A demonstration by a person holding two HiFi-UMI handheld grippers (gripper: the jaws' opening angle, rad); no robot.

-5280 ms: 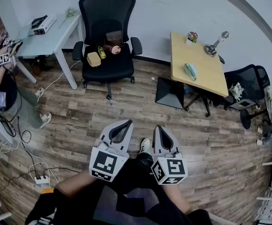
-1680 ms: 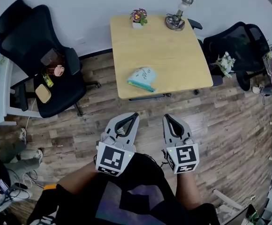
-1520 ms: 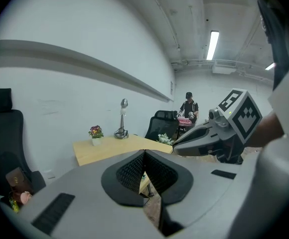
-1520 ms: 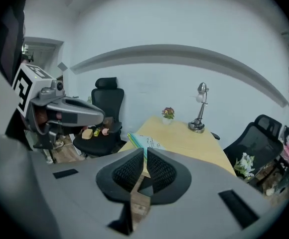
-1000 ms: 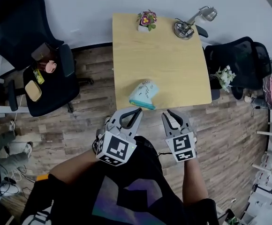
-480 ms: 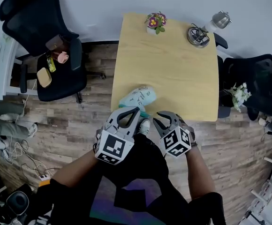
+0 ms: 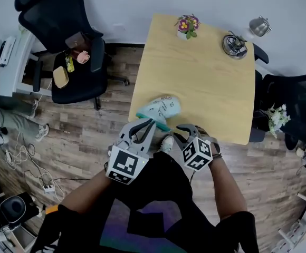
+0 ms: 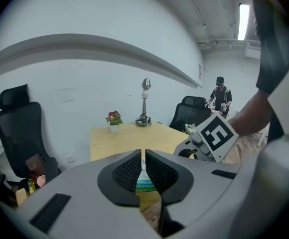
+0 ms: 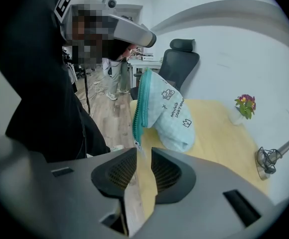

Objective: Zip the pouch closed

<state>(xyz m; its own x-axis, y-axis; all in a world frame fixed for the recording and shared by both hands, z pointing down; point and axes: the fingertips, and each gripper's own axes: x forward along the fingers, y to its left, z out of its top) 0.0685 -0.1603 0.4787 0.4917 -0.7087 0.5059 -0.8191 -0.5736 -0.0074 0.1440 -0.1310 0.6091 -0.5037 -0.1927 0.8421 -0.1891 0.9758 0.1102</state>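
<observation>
Swung in on the table (image 7: 206,73) since a second ago. Left gripper (image 8: 143,156) pressed almost together, right gripper (image 9: 143,151) spread just short of the teal zipper (image 9: 139,106). Pouch (image 7: 162,108) at table's near edge, print too small to read.

Cloth pouch (image 7: 163,108) looked soft and matt, with a teal zip. The table (image 7: 206,73) was smooth pale wood. The floor (image 7: 89,136) was rougher wood planks.
</observation>
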